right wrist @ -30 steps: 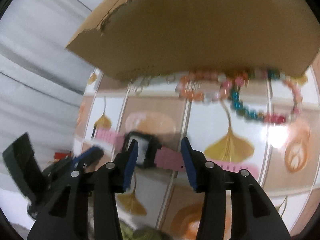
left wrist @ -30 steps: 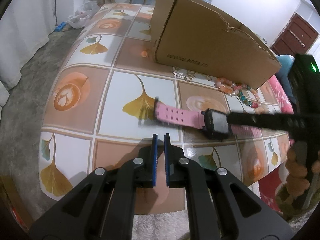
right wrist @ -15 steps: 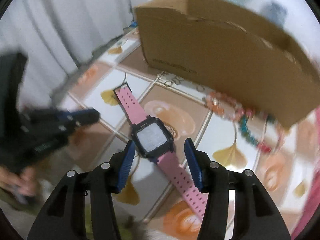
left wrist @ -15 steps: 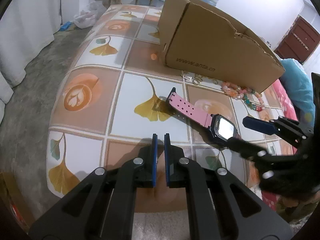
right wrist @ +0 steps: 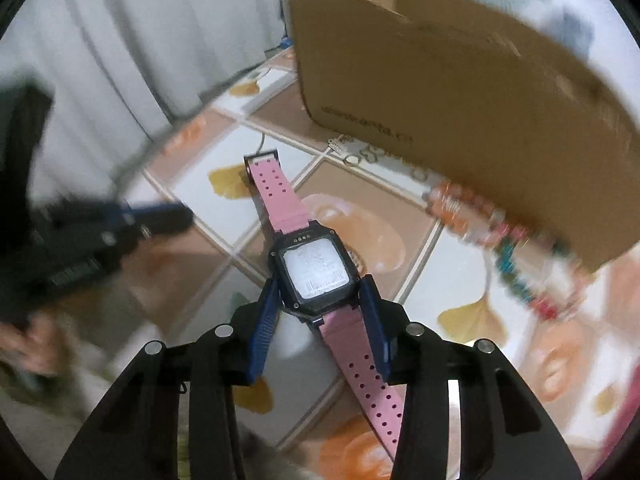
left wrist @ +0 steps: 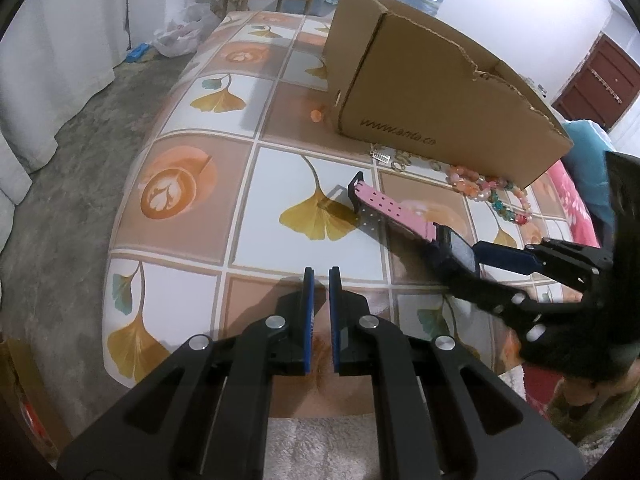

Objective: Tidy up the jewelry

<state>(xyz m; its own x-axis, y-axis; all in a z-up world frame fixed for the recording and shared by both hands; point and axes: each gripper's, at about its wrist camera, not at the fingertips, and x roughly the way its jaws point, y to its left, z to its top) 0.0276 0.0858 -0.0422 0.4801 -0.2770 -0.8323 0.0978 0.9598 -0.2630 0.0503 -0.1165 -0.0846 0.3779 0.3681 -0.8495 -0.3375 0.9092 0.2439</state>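
A pink-strapped watch [right wrist: 316, 268] with a black square case lies slantwise on the tiled tabletop [left wrist: 180, 192]. My right gripper [right wrist: 319, 282] straddles the case, its jaws closing, and both blue pads [right wrist: 266, 312] touch the case's sides. In the left wrist view the right gripper [left wrist: 460, 260] comes in from the right, and the watch's far strap end [left wrist: 376, 204] casts a shadow on the table. My left gripper [left wrist: 319, 270] hovers near the table's front edge, shut with nothing in it. Bead bracelets [left wrist: 488, 192] and small rings [left wrist: 400, 160] lie along the foot of the cardboard box [left wrist: 440, 96].
The open cardboard box [right wrist: 440, 80] stands at the back of the table, torn along its top edge. White curtains [left wrist: 48, 60] hang on the left above a grey floor. A dark red door [left wrist: 592, 80] and a pink cloth [left wrist: 572, 196] are on the right.
My right gripper has rolled and swung round to line up with the watch, and its pads have narrowed onto the case. The left gripper has kept still.
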